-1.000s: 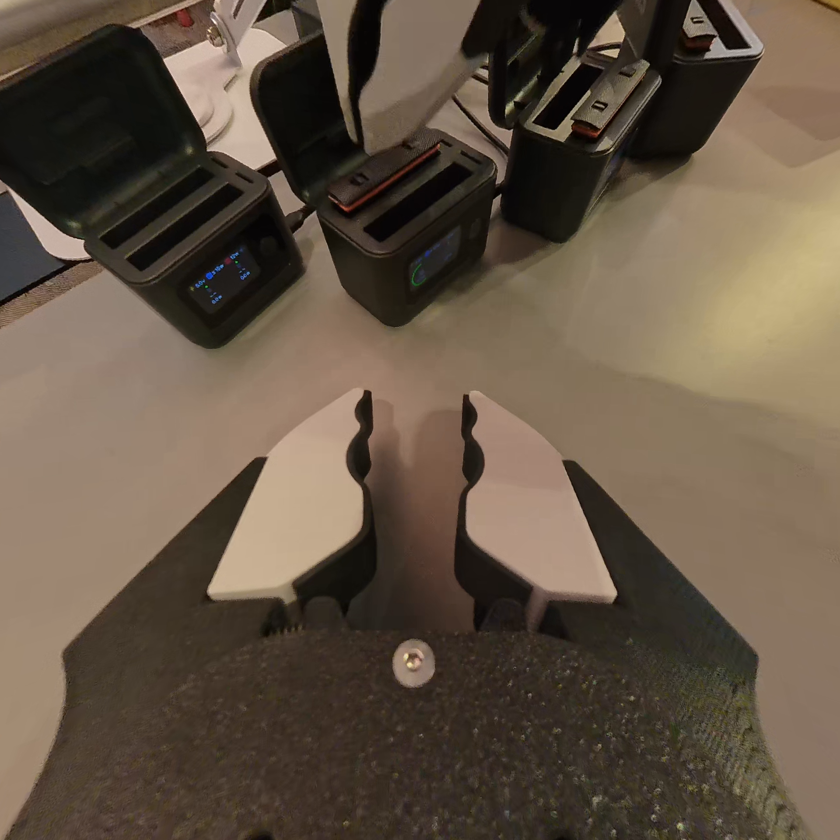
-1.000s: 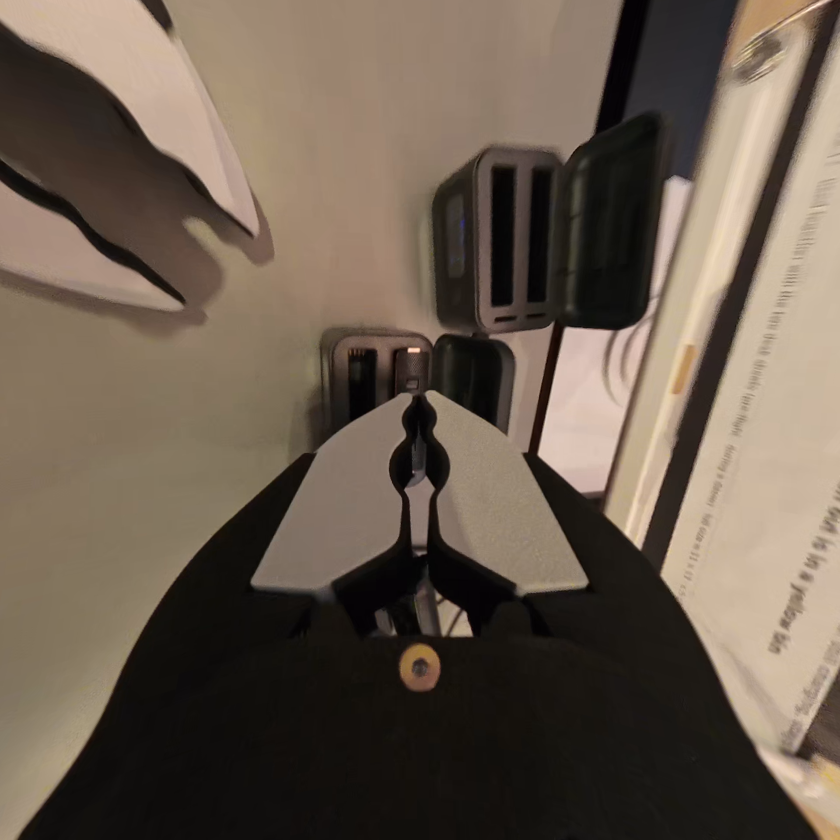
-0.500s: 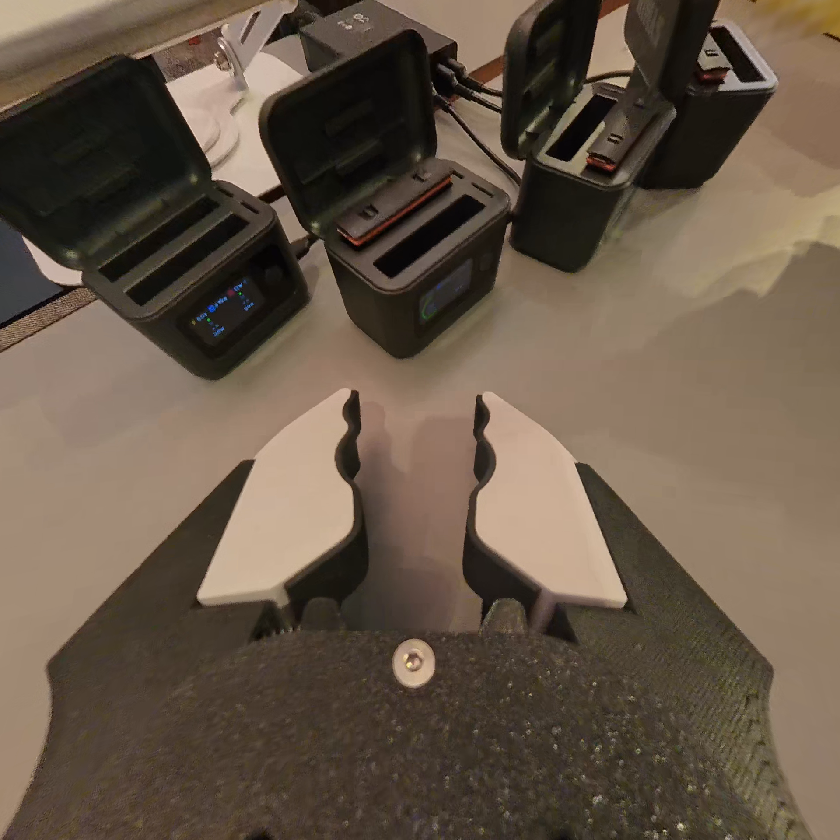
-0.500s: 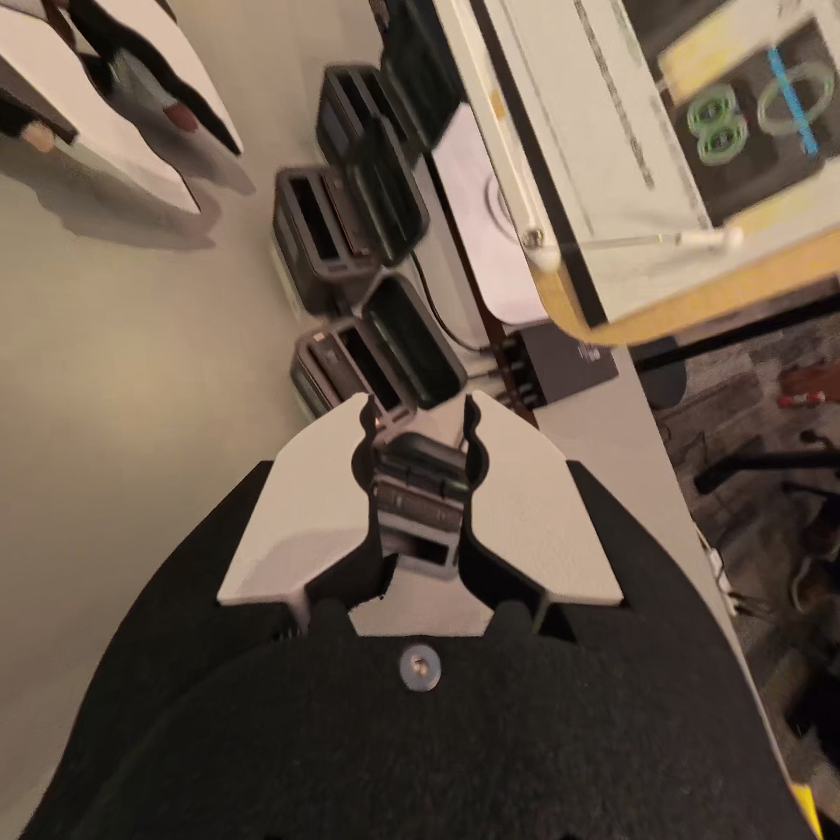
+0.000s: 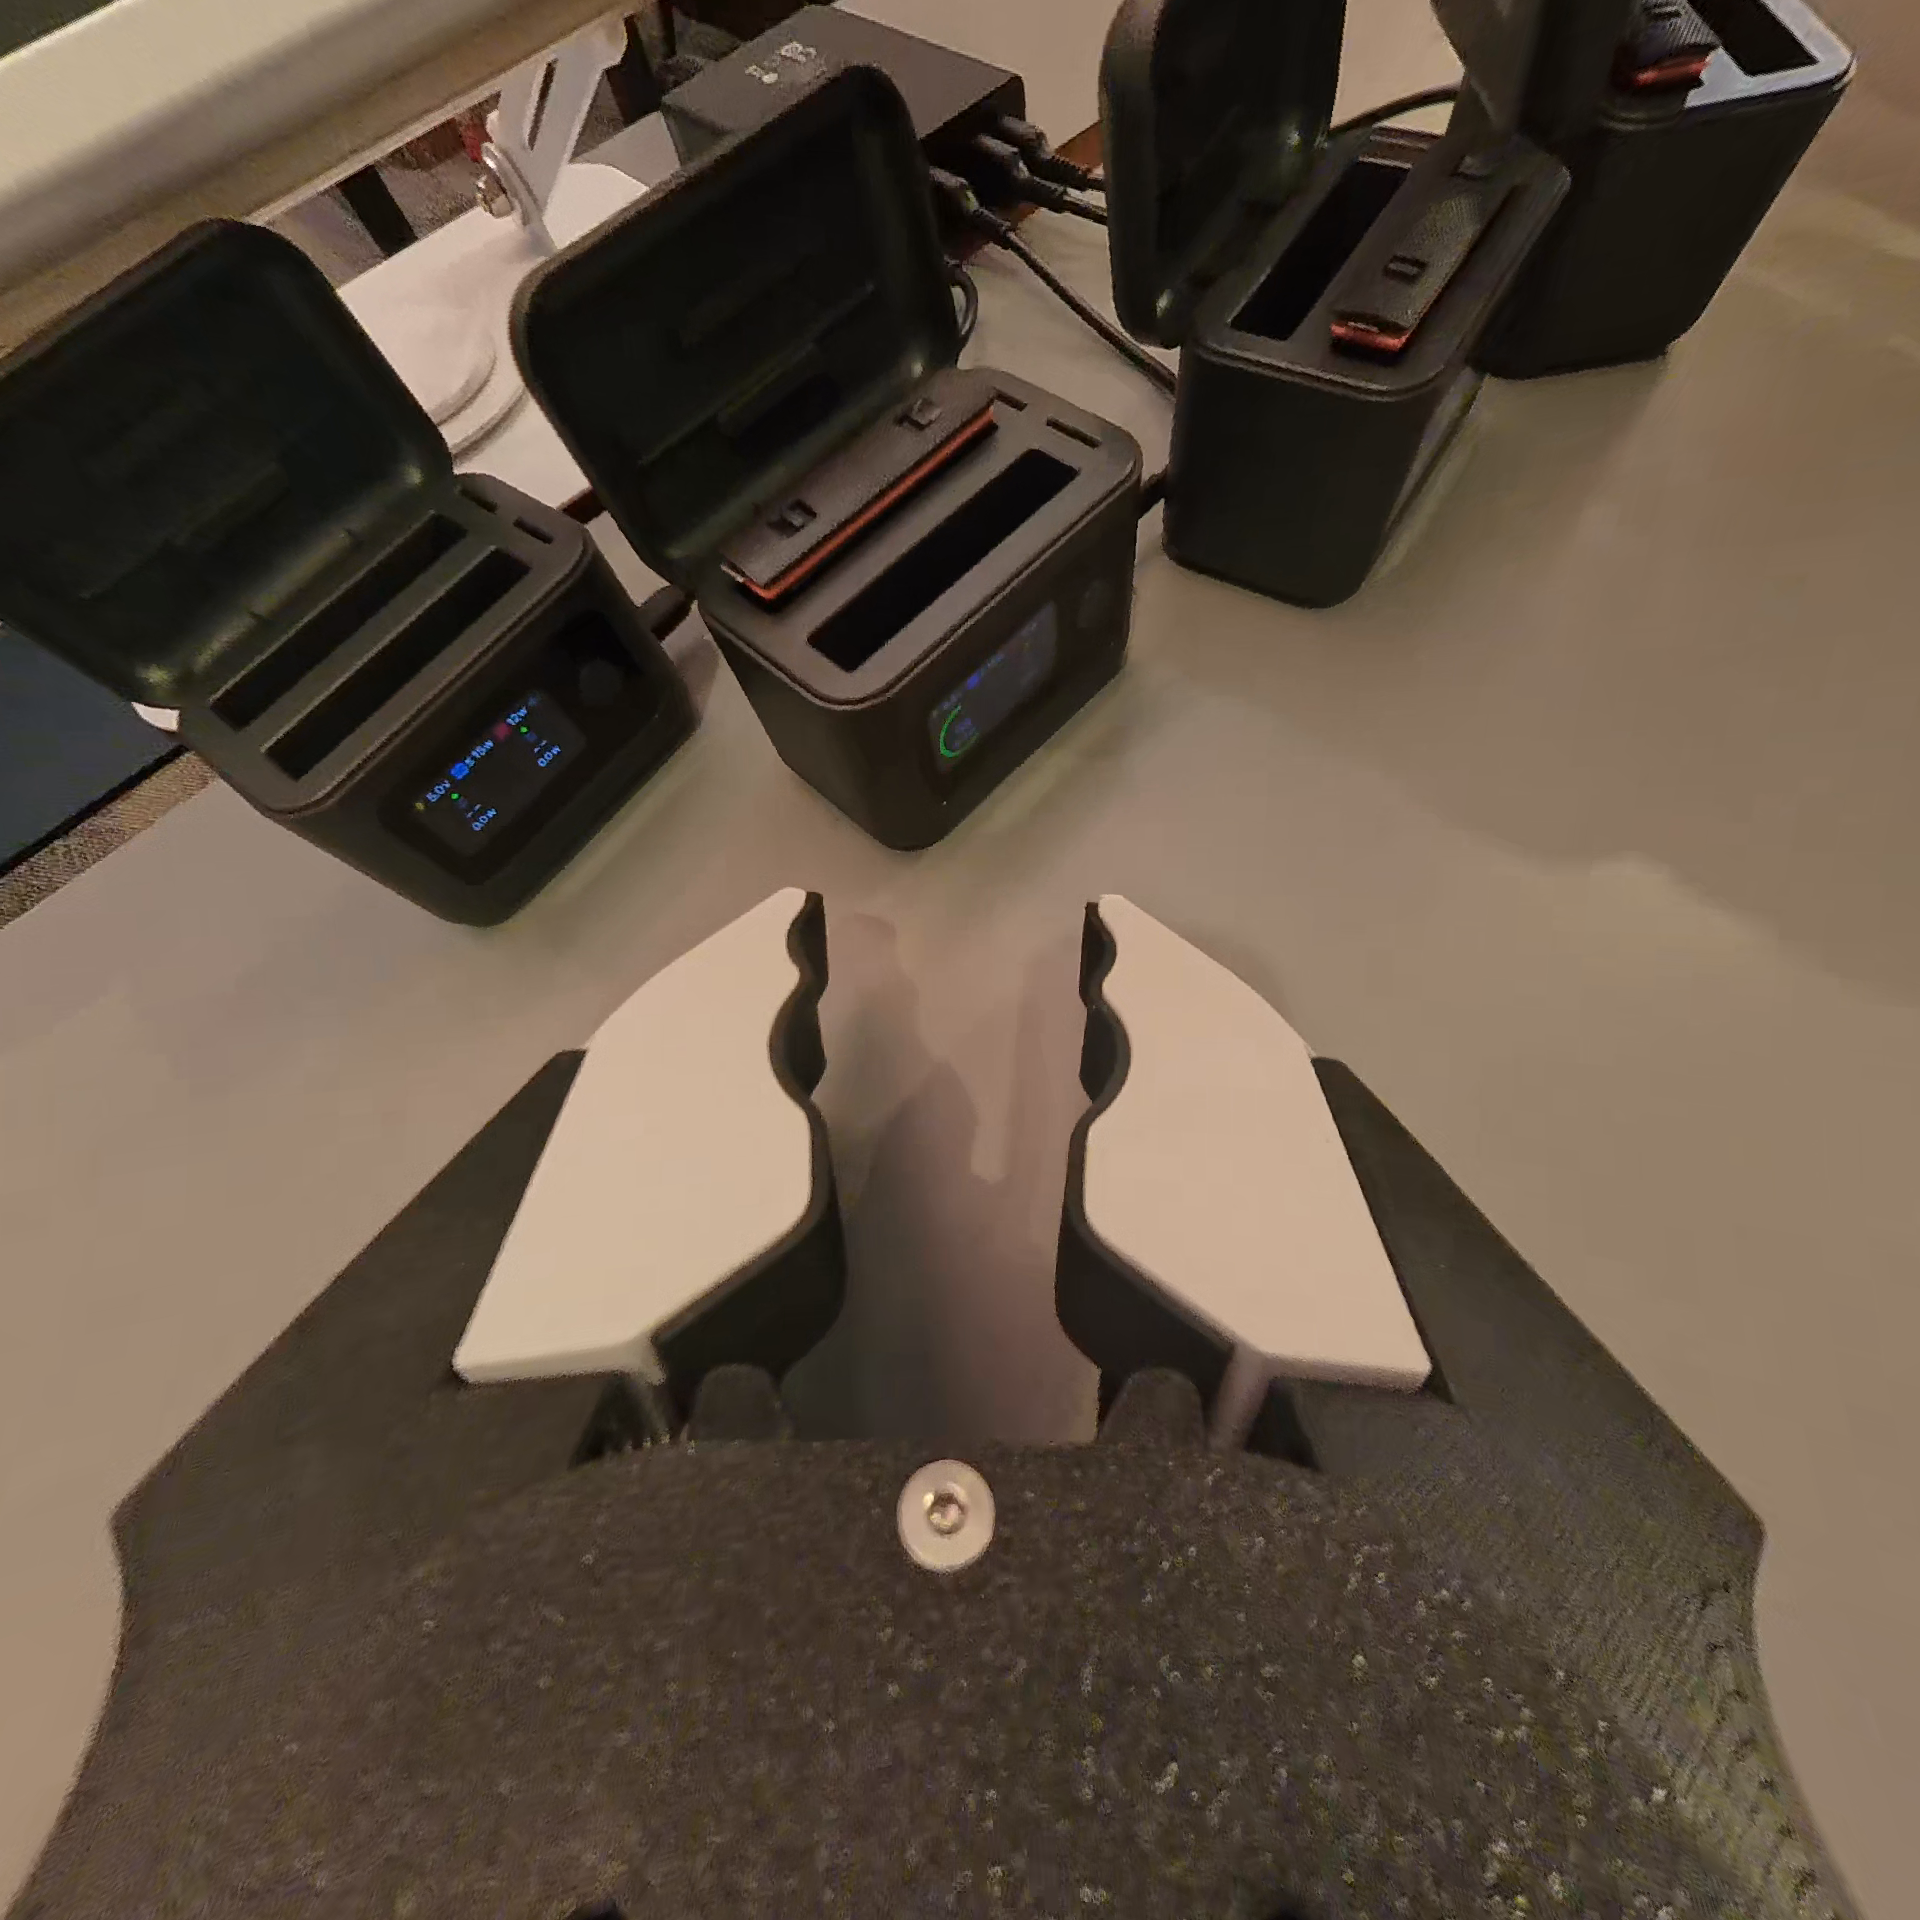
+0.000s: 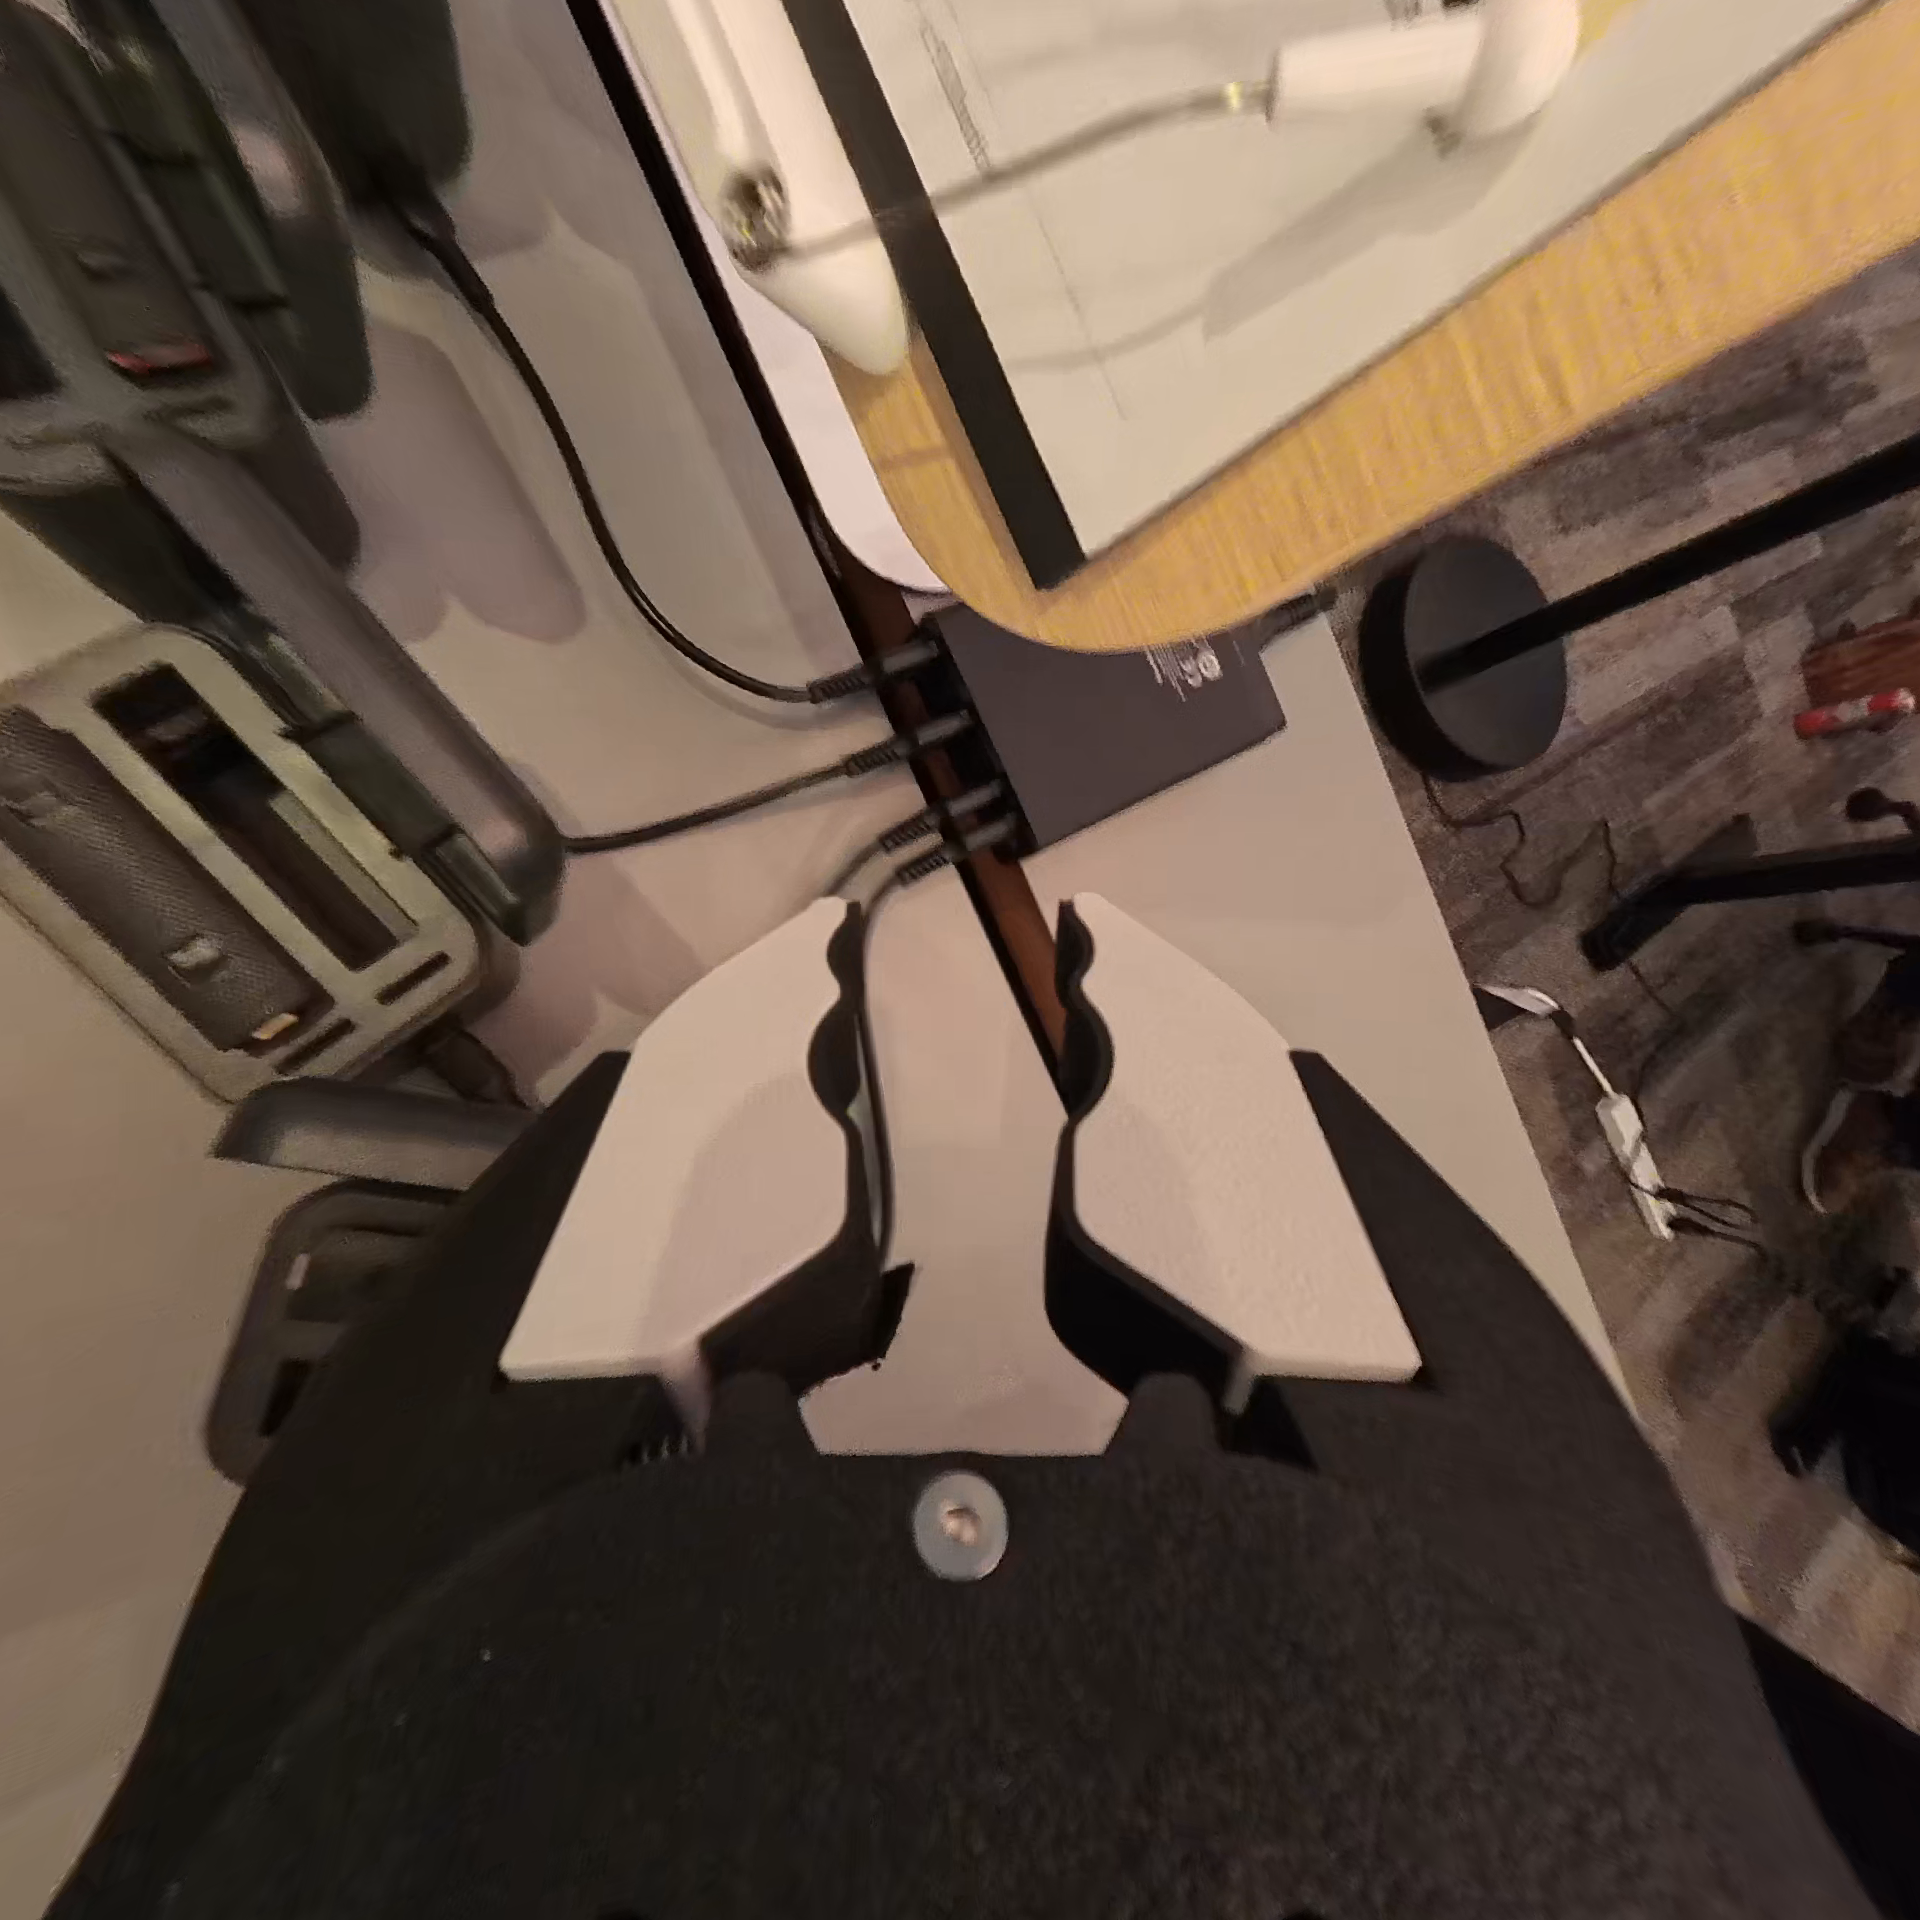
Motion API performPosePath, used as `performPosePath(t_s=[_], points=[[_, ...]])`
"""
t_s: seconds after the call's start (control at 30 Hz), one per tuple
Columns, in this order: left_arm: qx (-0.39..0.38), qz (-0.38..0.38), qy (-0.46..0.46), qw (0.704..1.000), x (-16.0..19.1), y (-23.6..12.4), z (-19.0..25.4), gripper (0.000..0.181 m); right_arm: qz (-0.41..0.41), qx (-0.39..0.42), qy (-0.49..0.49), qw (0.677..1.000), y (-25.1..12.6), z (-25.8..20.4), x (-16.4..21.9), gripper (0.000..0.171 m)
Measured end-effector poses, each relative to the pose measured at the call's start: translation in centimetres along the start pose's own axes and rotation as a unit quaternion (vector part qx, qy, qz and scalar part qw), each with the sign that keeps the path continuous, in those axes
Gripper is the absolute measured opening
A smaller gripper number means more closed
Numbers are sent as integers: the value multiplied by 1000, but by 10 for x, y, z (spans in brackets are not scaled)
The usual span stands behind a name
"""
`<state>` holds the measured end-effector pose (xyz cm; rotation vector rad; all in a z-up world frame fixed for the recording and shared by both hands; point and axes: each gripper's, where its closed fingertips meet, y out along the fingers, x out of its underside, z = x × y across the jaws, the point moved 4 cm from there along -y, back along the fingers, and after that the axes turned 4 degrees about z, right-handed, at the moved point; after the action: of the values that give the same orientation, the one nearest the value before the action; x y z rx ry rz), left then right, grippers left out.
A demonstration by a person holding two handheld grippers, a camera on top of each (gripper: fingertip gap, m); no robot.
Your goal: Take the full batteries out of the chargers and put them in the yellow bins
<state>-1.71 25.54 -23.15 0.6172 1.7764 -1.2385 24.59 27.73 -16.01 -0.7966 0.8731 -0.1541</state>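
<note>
**Both grippers empty, batteries still docked – line up on the middle charger**

Left wrist view: your left gripper hovers over the bare desk w/ its fingers spread apart, nothing between them. Landmark = middle charger, just ahead of the fingertips, lid up. One battery w/ an orange edge sits in its rear slot, poking up and tilted; the front slot is empty. Left of it: another charger, lid up, both slots look empty, screen lit. Right of it: a third charger holding a battery w/ a red end, and a fourth behind that at the frame edge. Behind it: a black power hub w/ cables. No yellow bin shows here.

Right wrist view: blurred. Your right gripper is also parted and holds nothing; it looks past the desk edge, w/ the power hub and its cables ahead, floor to the right. Chargers sit at the left edge; one shows a battery in one slot, other slot looks empty. No bin here either.

Doing it well, imo: go for the raised battery in the middle charger. Come in from above, fingers across its thin faces, clear of the lid behind it. Close firmly, then pull straight along the slot axis – a sideways tug could tip or drag the charger and strain its cable. Check the charge readout first, as only full ones go.
</note>
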Motion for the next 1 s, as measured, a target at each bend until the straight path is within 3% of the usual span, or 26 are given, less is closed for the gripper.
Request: performPosePath(t_s=[0.07, 0.23, 0.4, 0.47, 0.77, 0.87, 1.0], points=[[-3, -1, 3, 1000, 1, 0, 0, 48, 26, -3, -6, 1000, -6, -8, -8, 25], [8, -12, -8, 1000, 0, 8, -5, 55, 66, -51, -47, 995, -25, -36, -31, 35], [12, -14, -11, 1000, -4, 15, -8, 56, -35, -126, -134, 982, -5, -63, -37, 34], [10, -10, -9, 1000, -4, 14, -8, 55, -79, -125, -170, 974, 5, -64, -33, 12], [9, -5, -7, 1000, -4, 12, -8, 54, -140, -107, -215, 960, 4, -62, -35, 10], [4, -3, -6, 1000, -4, 10, -9, 54, -109, -99, -184, 972, -6, -62, -43, 31], [-11, 6, -15, 1000, -4, 4, -16, 52, 59, -61, -70, 994, -40, -68, -75, 35]])
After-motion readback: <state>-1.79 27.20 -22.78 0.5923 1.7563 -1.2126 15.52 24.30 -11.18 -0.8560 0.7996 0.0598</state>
